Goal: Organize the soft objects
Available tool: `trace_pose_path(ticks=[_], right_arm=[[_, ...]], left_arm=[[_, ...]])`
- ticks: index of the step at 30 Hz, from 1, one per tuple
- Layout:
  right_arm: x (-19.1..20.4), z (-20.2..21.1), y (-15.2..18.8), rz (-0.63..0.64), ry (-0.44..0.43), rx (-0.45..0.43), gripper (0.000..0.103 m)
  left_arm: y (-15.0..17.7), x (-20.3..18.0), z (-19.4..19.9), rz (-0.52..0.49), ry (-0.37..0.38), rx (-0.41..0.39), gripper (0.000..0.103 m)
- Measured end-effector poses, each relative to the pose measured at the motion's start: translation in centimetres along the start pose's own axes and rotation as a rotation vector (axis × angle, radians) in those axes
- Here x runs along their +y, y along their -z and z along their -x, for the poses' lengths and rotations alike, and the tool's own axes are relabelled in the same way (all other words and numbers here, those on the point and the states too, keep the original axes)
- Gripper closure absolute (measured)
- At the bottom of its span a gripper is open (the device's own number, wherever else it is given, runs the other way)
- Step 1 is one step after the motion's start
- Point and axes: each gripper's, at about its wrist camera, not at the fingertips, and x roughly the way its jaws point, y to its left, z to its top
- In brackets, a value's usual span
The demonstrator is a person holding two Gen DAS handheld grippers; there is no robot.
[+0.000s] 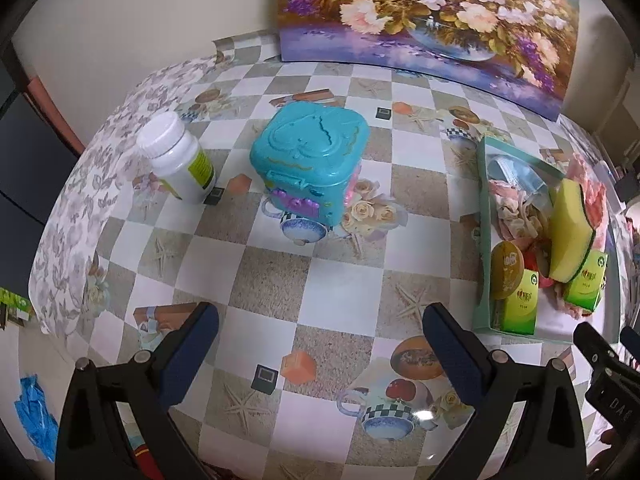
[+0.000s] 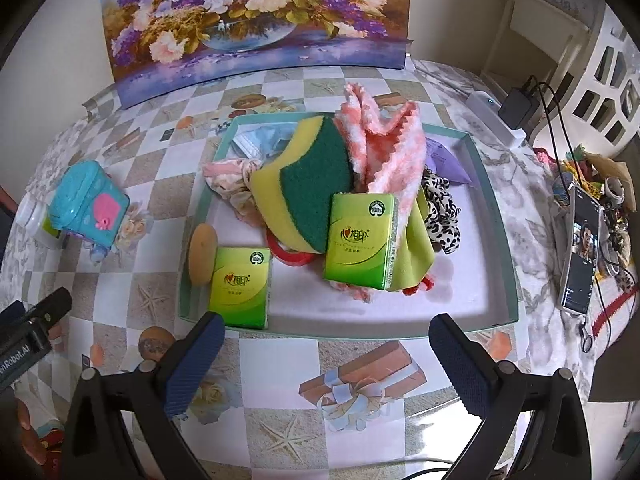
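A teal tray (image 2: 496,240) holds soft things: a yellow-green sponge (image 2: 308,196), a pink-white fluffy cloth (image 2: 384,148), two green tissue packs (image 2: 362,238) (image 2: 240,286), a leopard scrunchie (image 2: 442,216), a blue face mask (image 2: 260,140) and a round powder puff (image 2: 202,256). The tray also shows in the left wrist view (image 1: 482,240), with the sponge (image 1: 570,236) standing in it. My right gripper (image 2: 326,340) is open and empty just before the tray's near rim. My left gripper (image 1: 320,328) is open and empty over the tablecloth, left of the tray.
A turquoise toy box (image 1: 310,164) and a white pill bottle (image 1: 178,158) stand on the checkered tablecloth. A flower painting (image 2: 256,20) leans at the back. A phone (image 2: 580,248), charger and cables lie to the right of the tray.
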Motion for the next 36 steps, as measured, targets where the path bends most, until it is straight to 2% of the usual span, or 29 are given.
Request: trace_pose_path(ticks=[10, 36], right_arm=[[0.42, 0.21, -0.33, 0.024, -0.013, -0.020, 0.000], [0.67, -0.08, -0.42, 0.046, -0.015, -0.015, 0.000]], left_arm=[[-0.03, -0.97, 0.05, -0.043, -0.013, -0.002, 0.001], [-0.03, -0.76, -0.22, -0.033, -0.019, 0.011, 0.001]])
